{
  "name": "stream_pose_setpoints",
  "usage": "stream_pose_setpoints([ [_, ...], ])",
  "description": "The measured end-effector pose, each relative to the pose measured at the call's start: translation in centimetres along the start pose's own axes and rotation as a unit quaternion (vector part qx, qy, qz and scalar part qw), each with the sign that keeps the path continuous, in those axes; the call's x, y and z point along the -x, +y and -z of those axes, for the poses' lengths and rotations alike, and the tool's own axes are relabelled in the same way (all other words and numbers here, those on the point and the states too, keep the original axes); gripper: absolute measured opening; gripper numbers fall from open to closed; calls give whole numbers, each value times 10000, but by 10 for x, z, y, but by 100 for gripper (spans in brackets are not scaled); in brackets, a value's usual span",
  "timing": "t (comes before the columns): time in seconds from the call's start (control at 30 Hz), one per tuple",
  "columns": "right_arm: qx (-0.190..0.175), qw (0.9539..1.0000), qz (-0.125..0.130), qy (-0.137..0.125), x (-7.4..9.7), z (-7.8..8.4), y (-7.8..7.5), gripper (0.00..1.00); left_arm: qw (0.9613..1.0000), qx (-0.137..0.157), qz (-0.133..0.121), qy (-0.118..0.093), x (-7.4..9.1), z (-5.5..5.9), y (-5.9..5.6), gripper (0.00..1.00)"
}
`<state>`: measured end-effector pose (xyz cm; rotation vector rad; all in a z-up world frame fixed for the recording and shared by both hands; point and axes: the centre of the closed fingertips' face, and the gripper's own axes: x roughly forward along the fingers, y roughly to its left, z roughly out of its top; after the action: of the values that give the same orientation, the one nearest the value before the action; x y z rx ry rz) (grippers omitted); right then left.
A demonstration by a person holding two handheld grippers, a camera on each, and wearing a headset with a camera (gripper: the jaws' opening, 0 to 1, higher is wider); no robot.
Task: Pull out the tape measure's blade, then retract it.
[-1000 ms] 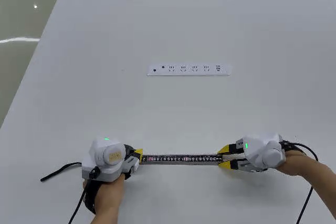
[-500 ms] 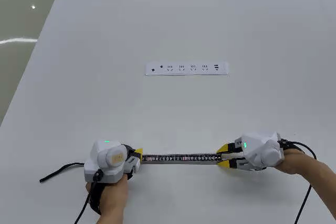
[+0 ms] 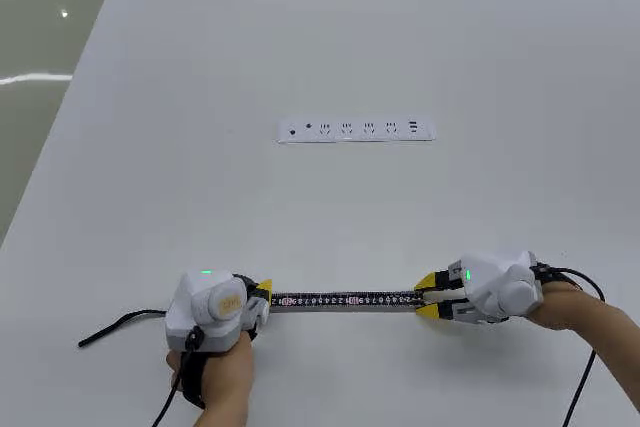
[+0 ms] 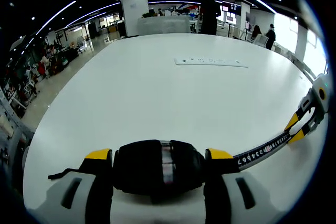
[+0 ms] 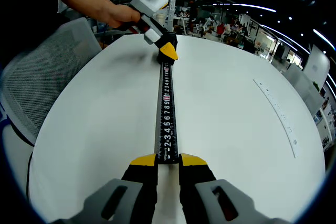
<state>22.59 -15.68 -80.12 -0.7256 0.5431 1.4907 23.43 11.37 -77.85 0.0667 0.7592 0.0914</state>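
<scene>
large open-plan hall with ceiling light strips and distant people, seen in the gripper views; a grey mesh chair (image 5: 47,72) stands beside the broad white matte tabletop (image 3: 330,37). the tabletop carries a flat white power strip (image 3: 357,130) near its middle, well apart from the work at the near edge. the left hand-held gripper (image 3: 262,299) is clenched on the black rounded tape measure case with a silver band (image 4: 157,167), its yellow-tipped jaws pressing the two sides of the case. the right hand-held gripper (image 3: 427,297) has its jaws closed on the free end of the narrow black blade with white and red numerals (image 3: 345,300). the blade spans the gap between the two grippers, straight and low over the tabletop; whether it touches the surface cannot be told. step in hand, as judged: the pull-out, with a short length of blade drawn. the next move calls either for a wider parting of the hands along the blade's line, or for a slow return of the right gripper toward the case so that the spring winds the blade in without a snap.
</scene>
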Motion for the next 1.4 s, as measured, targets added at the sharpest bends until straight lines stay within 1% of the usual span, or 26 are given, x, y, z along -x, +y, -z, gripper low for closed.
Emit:
stream_pose_setpoints([
  [0.17,57,10000,-8,-13,-1,-4,-1,14,10000,-31,24,49,0,0,0,66],
  [0.33,85,10000,-11,1,-1,-3,-2,14,9999,-56,66,70,1,0,0,66],
  [0.4,90,10000,1,-4,-1,-4,-3,14,9999,-75,88,67,3,-1,0,66],
  [0.47,100,9999,6,-3,-1,-4,-3,14,9999,-89,98,77,1,0,0,66],
  [0.6,114,9999,11,25,-1,-4,-2,14,9999,-109,110,72,1,0,0,66],
  [0.73,130,9999,10,43,-1,-5,-2,14,9998,-138,134,113,-6,3,1,65],
  [0.83,143,9999,12,63,0,-5,-2,14,9997,-136,147,165,-5,3,1,65],
  [0.93,148,9999,-3,71,0,-5,-1,14,9996,-162,175,165,-1,3,0,65],
  [1.27,174,9998,-31,70,-1,-9,-1,14,9995,-166,201,205,-2,3,-1,65],
  [1.4,191,9998,-51,65,-4,-10,-1,14,9994,-157,215,224,-6,5,0,65],
])
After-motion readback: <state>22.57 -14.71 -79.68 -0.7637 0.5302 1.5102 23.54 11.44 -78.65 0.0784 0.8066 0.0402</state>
